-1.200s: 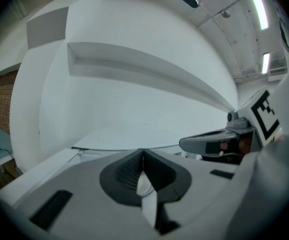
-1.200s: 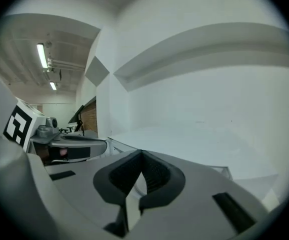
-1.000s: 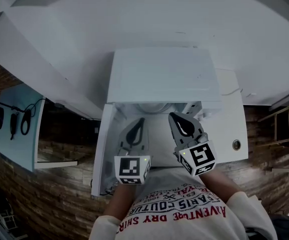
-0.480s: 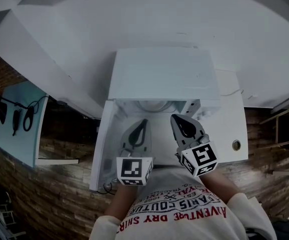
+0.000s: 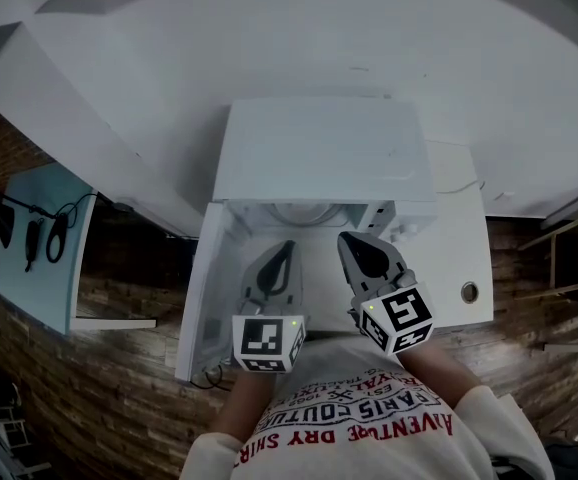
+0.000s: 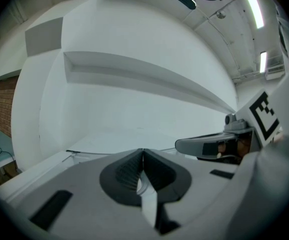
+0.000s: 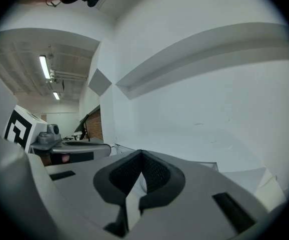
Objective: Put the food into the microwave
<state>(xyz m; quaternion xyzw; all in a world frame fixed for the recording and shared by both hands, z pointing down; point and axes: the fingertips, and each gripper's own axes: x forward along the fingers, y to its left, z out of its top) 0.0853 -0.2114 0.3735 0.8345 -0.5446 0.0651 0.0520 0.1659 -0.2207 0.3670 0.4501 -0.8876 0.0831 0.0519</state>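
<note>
The boxy white microwave (image 5: 324, 148) stands against a white wall (image 5: 299, 28), its white door (image 5: 199, 298) swung open to the person's left. Both grippers point level at the open cavity, side by side and just apart. The left gripper (image 6: 143, 156) has its grey jaws pressed together on nothing. The right gripper (image 7: 141, 159) is likewise closed and empty.

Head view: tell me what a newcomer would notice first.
The white microwave sits dead centre, its door swung open at the left. Right in front of it the left gripper and right gripper hang side by side, both shut with nothing between the jaws. No food is in sight.
</note>
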